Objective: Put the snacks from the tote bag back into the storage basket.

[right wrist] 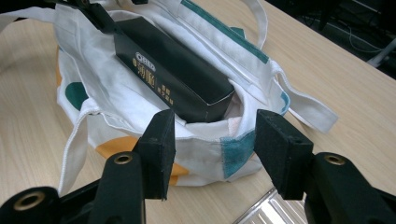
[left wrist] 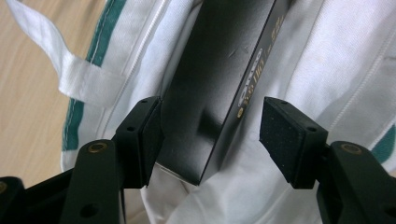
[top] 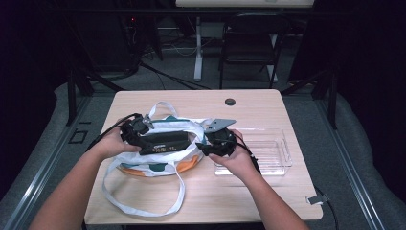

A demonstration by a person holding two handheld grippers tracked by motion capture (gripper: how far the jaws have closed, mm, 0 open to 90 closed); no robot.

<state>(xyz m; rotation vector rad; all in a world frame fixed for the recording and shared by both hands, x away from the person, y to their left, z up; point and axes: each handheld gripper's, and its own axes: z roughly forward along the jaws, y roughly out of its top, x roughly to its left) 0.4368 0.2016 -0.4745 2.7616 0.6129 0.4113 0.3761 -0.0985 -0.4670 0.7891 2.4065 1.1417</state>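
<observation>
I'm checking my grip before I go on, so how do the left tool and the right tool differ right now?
The left tool straddles the end of the black box, one pad against it and the other apart; the right tool holds nothing. The left tool comes over the white tote bag from its left end; the right tool faces the bag's right rim, beside the clear tray. Both stand open.

dark room | grey floor (top: 158,72) | folding chair (top: 249,45) | wooden table (top: 268,103)
</observation>
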